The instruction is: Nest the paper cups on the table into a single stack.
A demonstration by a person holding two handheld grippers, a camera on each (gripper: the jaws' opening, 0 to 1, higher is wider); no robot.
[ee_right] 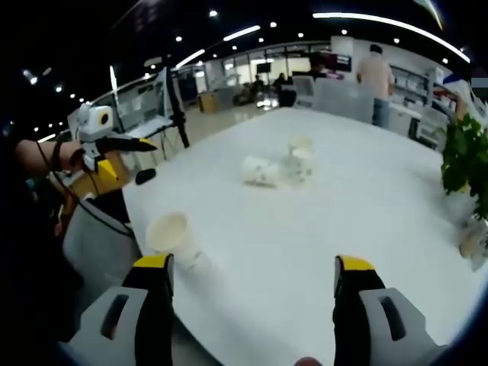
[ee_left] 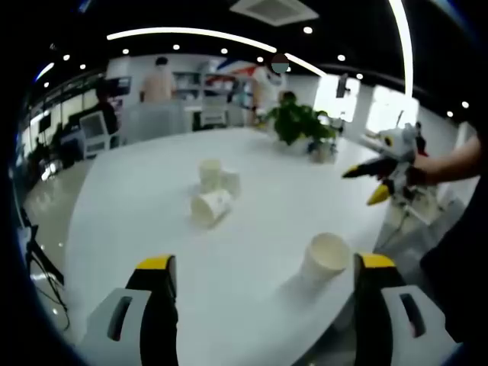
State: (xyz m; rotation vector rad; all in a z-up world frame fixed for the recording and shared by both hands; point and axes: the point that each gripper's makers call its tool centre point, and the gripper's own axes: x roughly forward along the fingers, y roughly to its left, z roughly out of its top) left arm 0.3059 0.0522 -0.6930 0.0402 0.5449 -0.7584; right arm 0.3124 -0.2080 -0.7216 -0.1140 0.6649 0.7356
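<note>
Several white paper cups stand apart on a round white table [ee_left: 145, 160]. One upright cup [ee_left: 326, 256] is just ahead of my open left gripper [ee_left: 264, 267], near its right jaw. Farther off are two upright cups [ee_left: 210, 171] [ee_left: 230, 182] and one cup lying on its side [ee_left: 211, 207]. My right gripper [ee_left: 361, 187], held by a hand, hovers open beyond the table's right edge. In the right gripper view my open right gripper [ee_right: 254, 267] has the near cup [ee_right: 171, 232] by its left jaw. The lying cup [ee_right: 261, 171] and the upright pair [ee_right: 301, 152] sit mid-table. The left gripper [ee_right: 130, 156] is open at far left.
A potted green plant [ee_left: 299, 122] [ee_right: 463, 164] stands on the table's far side beside a small container [ee_left: 324, 149]. People and office desks are in the background. A tripod stand [ee_right: 177, 107] rises beyond the table edge. White chairs [ee_right: 95, 244] sit next to the table.
</note>
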